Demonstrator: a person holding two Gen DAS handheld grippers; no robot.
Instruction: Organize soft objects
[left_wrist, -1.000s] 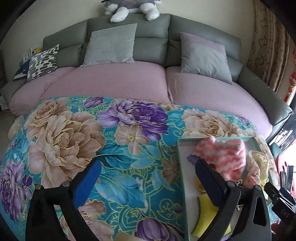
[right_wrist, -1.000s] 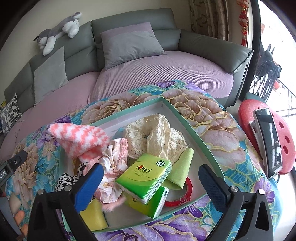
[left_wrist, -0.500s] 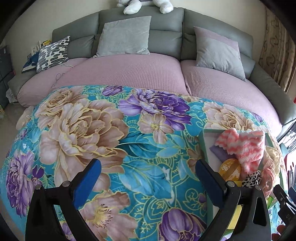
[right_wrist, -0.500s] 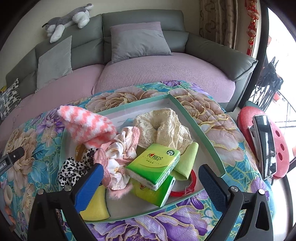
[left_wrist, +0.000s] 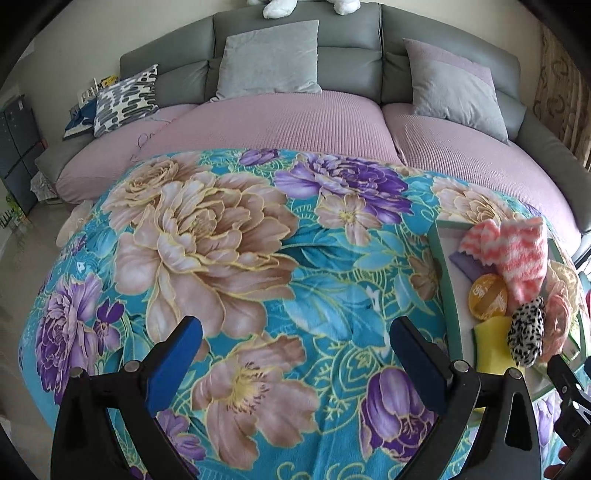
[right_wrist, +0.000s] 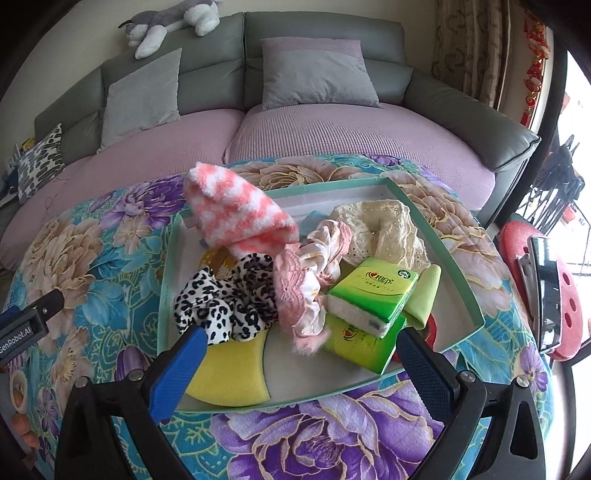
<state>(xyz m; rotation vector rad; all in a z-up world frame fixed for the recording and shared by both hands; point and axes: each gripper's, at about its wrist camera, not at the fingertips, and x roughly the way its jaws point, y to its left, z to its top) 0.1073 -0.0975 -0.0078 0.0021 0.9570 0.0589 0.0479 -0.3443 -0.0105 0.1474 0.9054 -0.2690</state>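
A green-rimmed tray on the floral blanket holds a pink-and-white fuzzy sock, a leopard scrunchie, a pink scrunchie, a cream lace scrunchie, a yellow sponge and two green tissue packs. My right gripper is open and empty, just above the tray's near edge. My left gripper is open and empty over bare blanket, left of the tray. The sock and leopard scrunchie show at the right edge there.
The floral blanket covers a round table in front of a grey sofa with pink seat covers and cushions. A red stool with a phone stands to the right. A red tape ring lies in the tray.
My left gripper has swung left, away from the tray, over open blanket. My right gripper has come closer over the tray. Both stay open.
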